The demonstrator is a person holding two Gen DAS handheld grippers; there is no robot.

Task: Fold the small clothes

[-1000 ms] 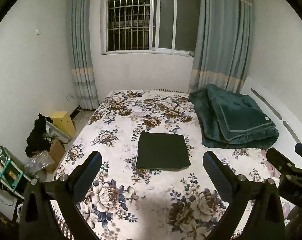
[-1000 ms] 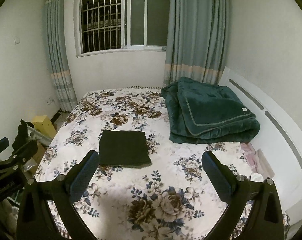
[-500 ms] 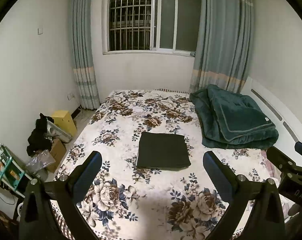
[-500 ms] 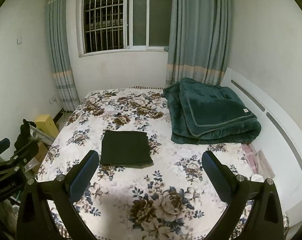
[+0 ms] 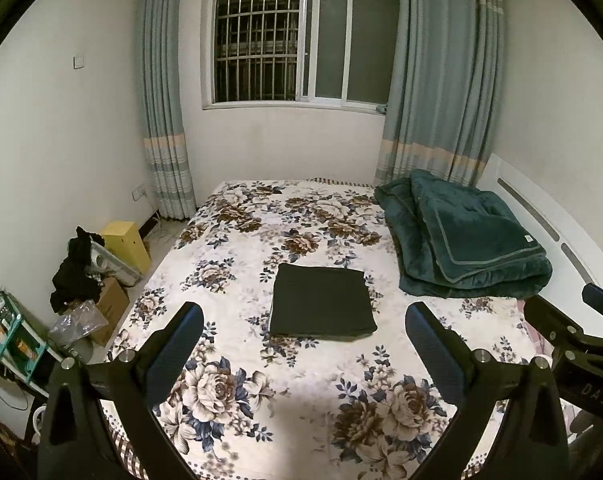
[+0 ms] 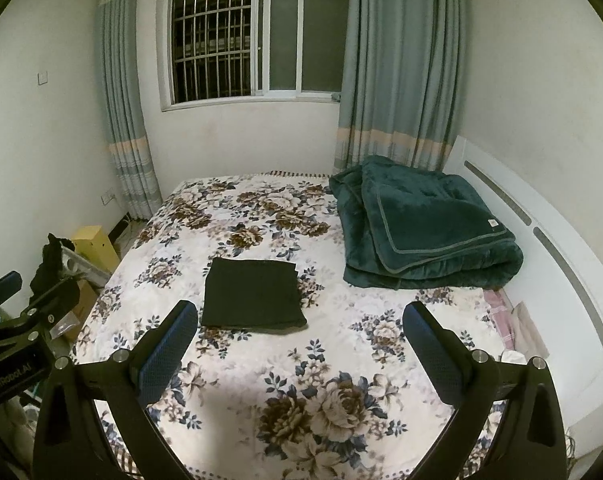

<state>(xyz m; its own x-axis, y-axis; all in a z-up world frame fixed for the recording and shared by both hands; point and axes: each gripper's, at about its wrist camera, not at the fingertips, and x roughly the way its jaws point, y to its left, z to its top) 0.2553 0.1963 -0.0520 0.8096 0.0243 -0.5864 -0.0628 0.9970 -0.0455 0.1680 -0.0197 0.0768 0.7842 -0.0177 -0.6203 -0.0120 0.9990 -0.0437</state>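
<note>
A dark green garment [image 5: 321,302] lies folded into a flat square on the flowered bed sheet [image 5: 261,248]; it also shows in the right wrist view [image 6: 253,299]. My left gripper [image 5: 303,350] is open and empty, held well above the near part of the bed, short of the garment. My right gripper [image 6: 299,348] is open and empty too, high above the bed, with the garment ahead and to its left. Each gripper shows at the edge of the other's view.
A folded dark green blanket [image 5: 465,236] lies at the bed's right by the white headboard [image 5: 541,224]. Left of the bed are a yellow box [image 5: 125,240], cardboard boxes, black clothes [image 5: 75,272] and a small shelf. Window and curtains stand behind.
Both grippers have drawn slightly back and up from the bed; the folded garment has not moved. Both stay open.
</note>
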